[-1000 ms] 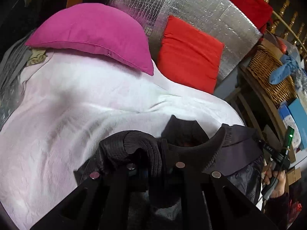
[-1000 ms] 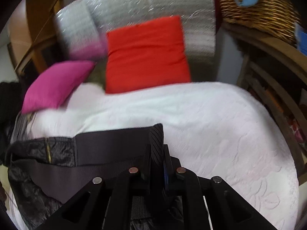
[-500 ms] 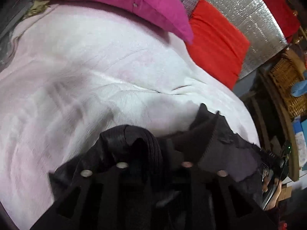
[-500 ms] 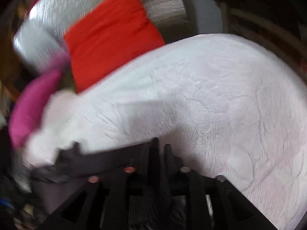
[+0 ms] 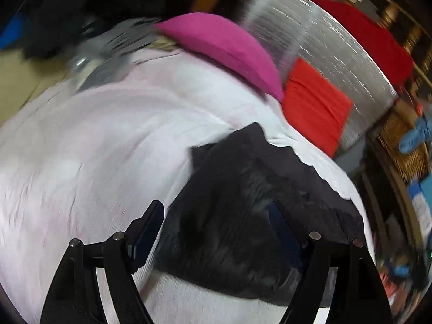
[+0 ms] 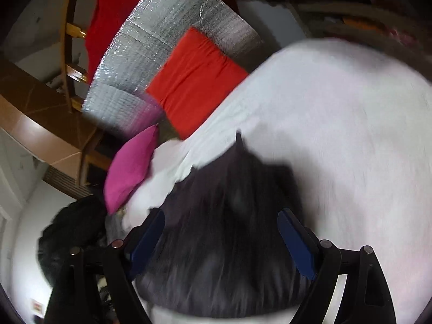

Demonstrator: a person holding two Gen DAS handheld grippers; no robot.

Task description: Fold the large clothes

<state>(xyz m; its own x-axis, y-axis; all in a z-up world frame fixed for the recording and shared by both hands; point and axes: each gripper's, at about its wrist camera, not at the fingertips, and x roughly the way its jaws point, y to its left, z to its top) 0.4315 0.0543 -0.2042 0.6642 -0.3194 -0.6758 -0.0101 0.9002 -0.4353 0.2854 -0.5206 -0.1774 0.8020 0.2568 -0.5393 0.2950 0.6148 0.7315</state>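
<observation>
The left tongs point(image 5: 216, 224) are opening, pads apart and pressing nothing; the dark garment point(image 5: 256, 202) lies between and beyond them, spreading toward 1 o'clock. The right tongs point(image 6: 221, 232) are opening as well, and the same garment point(image 6: 229, 229) lies loose between the pads, running up toward 12 o'clock. It rests on the white bed cover point(image 5: 94, 148). Both views are blurred, so its long axis is probably across the bed, from one tongs to the other. Both hands seem equally near it. The pink pillow point(image 5: 224, 51) sits at 12 o'clock, well apart.
</observation>
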